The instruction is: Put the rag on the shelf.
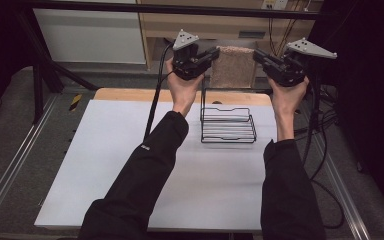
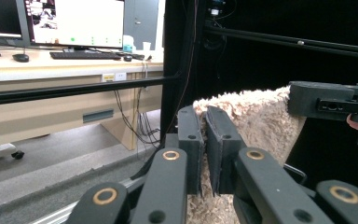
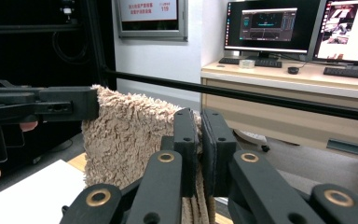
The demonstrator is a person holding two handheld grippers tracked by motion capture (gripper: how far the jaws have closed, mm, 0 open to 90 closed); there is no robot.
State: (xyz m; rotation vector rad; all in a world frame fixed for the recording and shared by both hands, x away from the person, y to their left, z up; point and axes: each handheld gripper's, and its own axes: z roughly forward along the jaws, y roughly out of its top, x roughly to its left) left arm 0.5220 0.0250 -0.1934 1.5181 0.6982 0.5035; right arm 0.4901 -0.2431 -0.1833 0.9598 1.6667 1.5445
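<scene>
While we hold the fluffy beige cloth (image 1: 233, 66) up in the air, it hangs as a flat sheet above and just behind the black wire rack (image 1: 228, 124), clear of the rack's upright back. Our left gripper (image 1: 214, 54) pinches the cloth's upper left corner, and our right gripper (image 1: 256, 55) pinches the upper right corner, so the cloth is stretched between the two.

From the left gripper view, the two black jaws stand close together with the shaggy cloth (image 2: 256, 122) caught between them, and the right gripper (image 2: 294, 99) shows farther off, clamped on the far top corner. From the right gripper view, the jaws are likewise nearly together with folds of the cloth (image 3: 126, 135) pressed between them, and the left gripper (image 3: 93, 105) bites the opposite corner.

Both grippers sit higher than the rack and beyond its far side. The rack itself stands on the white mat (image 1: 105, 165), toward the mat's far right part, with the wooden table edge (image 1: 130, 94) just behind it. Our left hand (image 1: 184, 85) and right hand (image 1: 287, 95) flank the rack on either side.
</scene>
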